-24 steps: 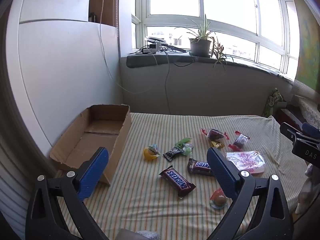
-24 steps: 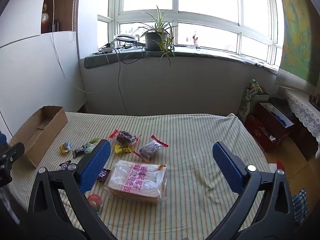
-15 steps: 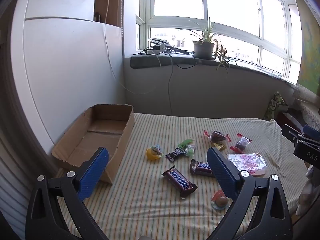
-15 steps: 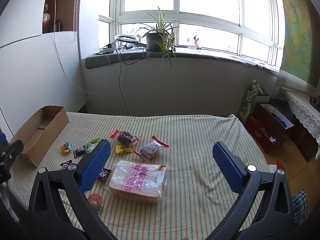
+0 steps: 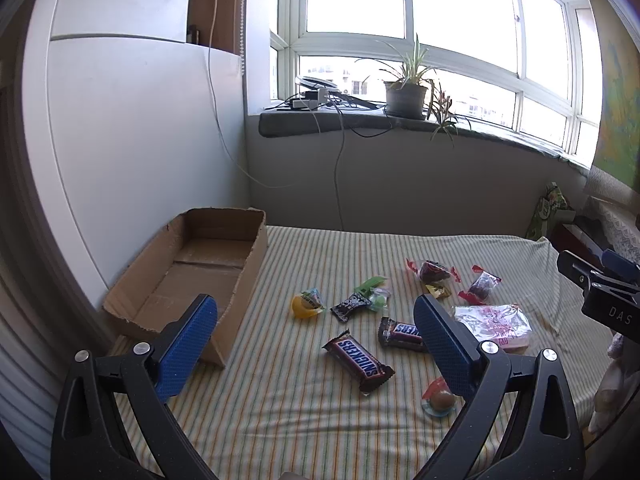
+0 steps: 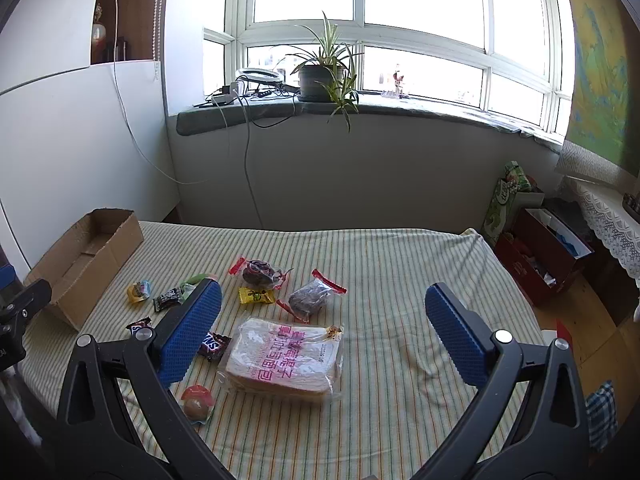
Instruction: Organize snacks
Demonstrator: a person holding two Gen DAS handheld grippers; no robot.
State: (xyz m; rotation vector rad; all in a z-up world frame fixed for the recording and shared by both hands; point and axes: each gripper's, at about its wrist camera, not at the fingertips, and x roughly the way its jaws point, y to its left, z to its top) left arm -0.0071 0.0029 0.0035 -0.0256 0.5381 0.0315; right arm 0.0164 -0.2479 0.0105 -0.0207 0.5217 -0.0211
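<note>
Fingers of the left gripper [image 5: 316, 344] stand wide apart with nothing between the blue pads, hovering over the near edge of a bed covered in a striped sheet [image 5: 320, 252]. Fingers of the right gripper [image 6: 324, 328] are equally wide and empty above the same sheet.

Just ahead of the left gripper lies a Snickers bar [image 5: 357, 359], with a second Snickers bar [image 5: 400, 333] partly hidden behind the right-hand pad. Near the front edge sits a round jelly cup [image 5: 439, 399]. Farther back lie a yellow sweet [image 5: 306, 306], a dark wrapped candy [image 5: 350, 306] and a green packet [image 5: 372, 283].

In the right wrist view a bagged loaf of sliced bread [image 6: 286, 358] with pink print rests between the fingers' line of sight, and beyond it two clear red-edged packs of dark snacks [image 6: 260, 272] [image 6: 310, 296] with a small yellow packet [image 6: 256, 295] beside them.

An open cardboard box [image 5: 192, 264], empty, sits at the bed's left side against a white panel wall [image 5: 140, 140]. Behind the bed runs a grey windowsill [image 6: 400, 110] under wide windows, carrying a potted spider plant [image 6: 322, 76], a ring light [image 6: 254, 76] and cables. A red box [image 6: 548, 252] stands on the floor at the right.
</note>
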